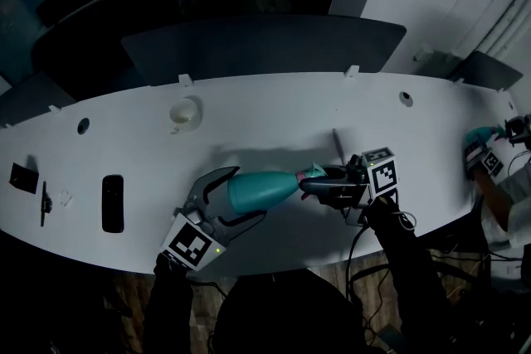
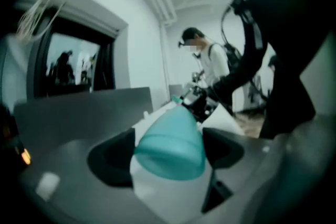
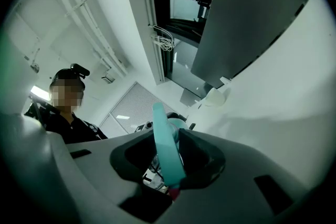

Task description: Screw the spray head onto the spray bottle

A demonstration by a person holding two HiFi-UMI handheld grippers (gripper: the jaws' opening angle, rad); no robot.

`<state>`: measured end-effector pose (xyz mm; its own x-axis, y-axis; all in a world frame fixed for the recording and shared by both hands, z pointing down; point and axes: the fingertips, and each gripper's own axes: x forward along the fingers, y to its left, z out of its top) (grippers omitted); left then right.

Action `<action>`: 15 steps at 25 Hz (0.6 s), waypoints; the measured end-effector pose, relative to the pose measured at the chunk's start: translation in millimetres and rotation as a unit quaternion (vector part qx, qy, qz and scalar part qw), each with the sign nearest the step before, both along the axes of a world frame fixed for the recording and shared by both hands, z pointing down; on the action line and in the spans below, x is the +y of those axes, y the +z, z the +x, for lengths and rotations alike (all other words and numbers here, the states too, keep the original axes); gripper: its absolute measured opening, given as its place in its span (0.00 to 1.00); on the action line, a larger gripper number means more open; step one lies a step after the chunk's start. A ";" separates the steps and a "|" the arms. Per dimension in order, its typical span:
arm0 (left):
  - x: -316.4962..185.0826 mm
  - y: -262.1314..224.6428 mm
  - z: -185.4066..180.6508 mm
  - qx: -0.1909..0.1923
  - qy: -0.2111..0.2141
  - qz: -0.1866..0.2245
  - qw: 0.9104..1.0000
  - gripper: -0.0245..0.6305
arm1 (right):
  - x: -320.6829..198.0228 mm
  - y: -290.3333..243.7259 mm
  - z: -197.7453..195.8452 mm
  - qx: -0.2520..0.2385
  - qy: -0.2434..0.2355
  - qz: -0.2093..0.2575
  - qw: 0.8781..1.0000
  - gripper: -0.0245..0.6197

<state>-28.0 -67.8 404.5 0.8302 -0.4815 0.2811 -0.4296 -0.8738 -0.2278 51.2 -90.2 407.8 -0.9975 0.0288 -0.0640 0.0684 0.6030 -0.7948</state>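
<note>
The spray bottle point(image 1: 261, 189) and the spray head point(image 1: 313, 172) at its neck are showing teal. The table point(image 1: 274, 108) beneath it is showing white. The left marker cube point(image 1: 192, 247) and right marker cube point(image 1: 382, 172) flanking it are showing black-and-white squares.

Our left gripper point(image 1: 250, 195) tips down a little. Its jaws stand wide and press on both sides of the spray bottle point(image 1: 267, 189). Our right gripper point(image 1: 311, 185) lies flat and faces the left one, its jaws pinching the spray head point(image 1: 314, 172). Our arms trail behind each gripper.
</note>
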 end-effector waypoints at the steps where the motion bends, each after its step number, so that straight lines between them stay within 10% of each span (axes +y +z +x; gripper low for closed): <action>1: -0.9 -1.4 0.8 -0.053 -0.003 0.059 0.997 0.65 | -0.3 0.7 -0.5 -0.002 0.003 -0.009 1.000 0.24; 5: -6.9 -6.4 2.9 -0.207 -0.026 0.239 0.948 0.66 | -3.3 0.5 0.1 -0.038 0.029 -0.049 0.998 0.24; 7: -8.7 -3.5 2.9 -0.207 -0.042 0.232 0.950 0.67 | -5.2 0.7 0.8 -0.051 0.046 -0.052 0.996 0.24; 11: -10.8 -8.9 -6.3 -0.019 -0.066 0.074 0.995 0.68 | -8.4 -1.8 4.0 -0.057 0.055 -0.043 0.996 0.24; 15: -17.7 -6.5 -37.0 0.174 -0.088 -0.114 0.974 0.68 | -12.5 -9.0 7.2 -0.054 0.052 -0.028 0.997 0.24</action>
<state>-65.0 -85.4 398.0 0.8042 -0.5832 0.1145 -0.5943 -0.7901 0.1500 58.4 -102.7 398.8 -0.9823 -0.0803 -0.1690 0.0946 0.5660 -0.8190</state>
